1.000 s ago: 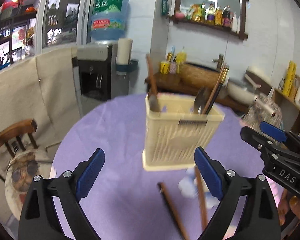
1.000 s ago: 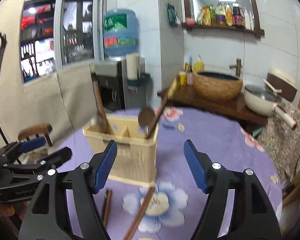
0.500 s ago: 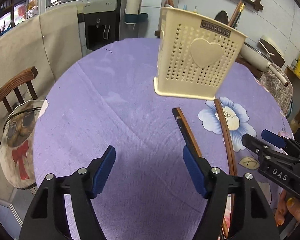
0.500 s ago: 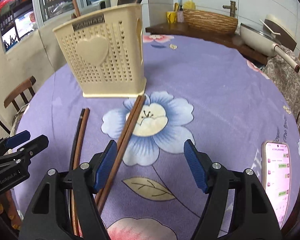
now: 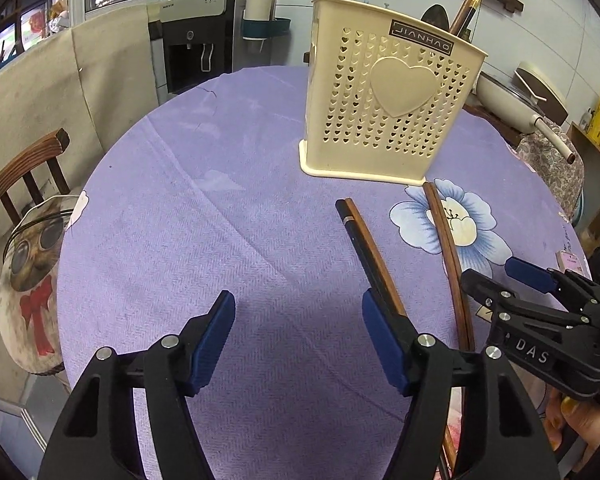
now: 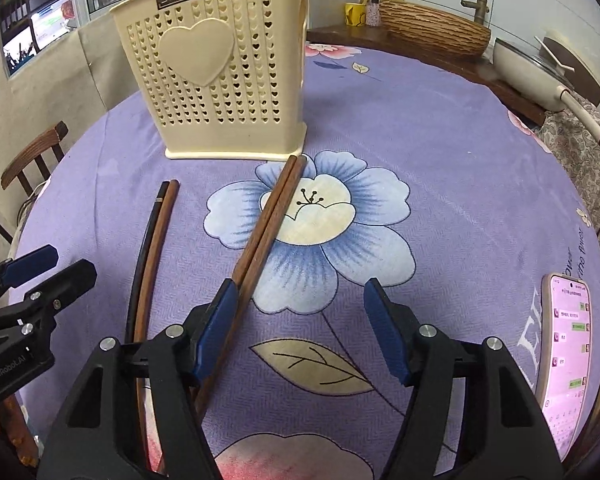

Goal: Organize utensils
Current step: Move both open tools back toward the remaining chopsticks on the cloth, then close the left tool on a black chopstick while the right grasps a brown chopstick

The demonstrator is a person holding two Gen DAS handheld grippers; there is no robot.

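Observation:
A cream utensil holder (image 5: 388,108) (image 6: 220,80) with heart-shaped holes stands upright on the purple tablecloth, with chopsticks and a spoon (image 5: 460,12) sticking out of it. In front of it lie two chopstick pairs: a black-and-brown pair (image 5: 364,240) (image 6: 156,240) and a brown pair (image 5: 444,232) (image 6: 272,216). My left gripper (image 5: 296,336) hovers low over the cloth, open and empty; the black-and-brown pair runs under its right finger. My right gripper (image 6: 300,320) is open with its jaws closing slightly, nothing between them; the brown pair passes under its left finger.
A phone (image 6: 568,344) with a lit screen lies near the table's right edge. A wooden chair (image 5: 24,176) with a printed cushion stands off the left edge. Behind the table are a water dispenser (image 5: 196,40), a woven basket (image 6: 432,28) and a pan (image 5: 516,96).
Both grippers have dropped toward the table and tilted down, so the chopsticks now fill the view. The left jaws have narrowed since the earliest frame. The holder and chopsticks have not moved.

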